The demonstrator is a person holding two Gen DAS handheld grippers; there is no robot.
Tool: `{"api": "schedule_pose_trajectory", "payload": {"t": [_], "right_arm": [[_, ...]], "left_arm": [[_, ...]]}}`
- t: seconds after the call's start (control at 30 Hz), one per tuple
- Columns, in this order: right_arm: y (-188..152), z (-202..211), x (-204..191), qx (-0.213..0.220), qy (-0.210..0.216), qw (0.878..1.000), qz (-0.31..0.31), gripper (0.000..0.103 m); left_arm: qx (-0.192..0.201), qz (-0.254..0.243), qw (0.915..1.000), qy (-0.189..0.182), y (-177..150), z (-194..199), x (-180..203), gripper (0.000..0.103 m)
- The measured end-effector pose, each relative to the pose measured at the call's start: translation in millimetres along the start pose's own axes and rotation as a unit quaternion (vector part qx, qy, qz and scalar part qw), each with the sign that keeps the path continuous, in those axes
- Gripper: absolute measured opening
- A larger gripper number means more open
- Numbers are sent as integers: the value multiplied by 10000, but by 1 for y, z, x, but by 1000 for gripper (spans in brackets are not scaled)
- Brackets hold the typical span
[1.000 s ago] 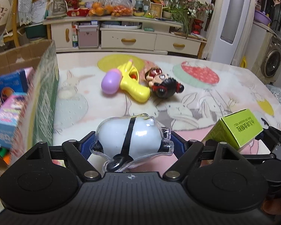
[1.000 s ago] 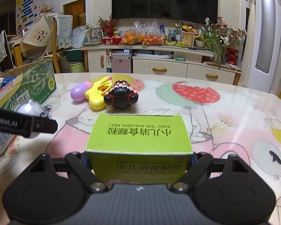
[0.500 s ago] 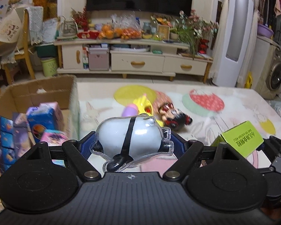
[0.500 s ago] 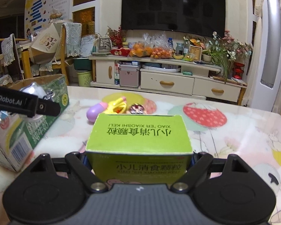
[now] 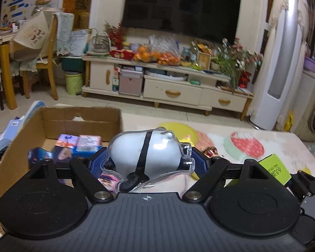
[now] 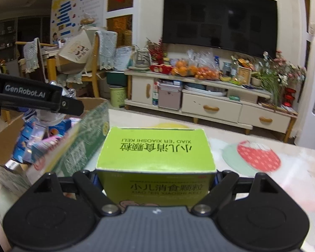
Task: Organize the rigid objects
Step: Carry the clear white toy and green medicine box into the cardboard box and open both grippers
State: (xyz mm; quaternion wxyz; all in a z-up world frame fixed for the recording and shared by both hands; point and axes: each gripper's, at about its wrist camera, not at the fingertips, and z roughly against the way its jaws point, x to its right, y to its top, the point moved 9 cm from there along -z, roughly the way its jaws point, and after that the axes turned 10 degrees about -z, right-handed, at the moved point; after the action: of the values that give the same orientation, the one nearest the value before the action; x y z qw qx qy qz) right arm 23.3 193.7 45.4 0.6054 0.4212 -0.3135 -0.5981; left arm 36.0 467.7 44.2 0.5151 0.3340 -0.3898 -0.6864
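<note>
My left gripper (image 5: 149,161) is shut on a clear plastic pack with a white shape and a black strap (image 5: 147,153), held in the air at the cardboard box's (image 5: 21,138) near right corner. The box holds several small colourful cartons (image 5: 77,142). My right gripper (image 6: 155,176) is shut on a green medicine box (image 6: 155,149), held above the table just right of the cardboard box (image 6: 77,147). The left gripper (image 6: 42,98) shows in the right wrist view over the box. The green box (image 5: 275,168) shows at the right in the left wrist view.
A toy's red and dark part (image 5: 210,151) peeks out behind the left gripper on the patterned tablecloth (image 5: 247,147). Beyond the table stand a TV cabinet (image 5: 168,84), wooden chairs (image 5: 46,63) and a white tower unit (image 5: 283,63).
Both grippers have risen and moved left toward the cardboard box with their loads. The box's inside now shows in both views, and the toys have dropped behind the left gripper.
</note>
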Motion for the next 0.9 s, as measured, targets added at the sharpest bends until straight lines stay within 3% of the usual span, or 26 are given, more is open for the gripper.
{"api": "schedule_pose_trajectory", "payload": {"t": [0.43, 0.9], "right_arm": [[32, -23, -59, 148, 717, 9969, 300, 86], [57, -69, -119, 200, 1308, 9880, 798, 86]], "left_arm": [[106, 558, 9968, 562, 0, 8, -55, 101], [165, 1295, 9853, 1101, 10, 7, -112, 101]]}}
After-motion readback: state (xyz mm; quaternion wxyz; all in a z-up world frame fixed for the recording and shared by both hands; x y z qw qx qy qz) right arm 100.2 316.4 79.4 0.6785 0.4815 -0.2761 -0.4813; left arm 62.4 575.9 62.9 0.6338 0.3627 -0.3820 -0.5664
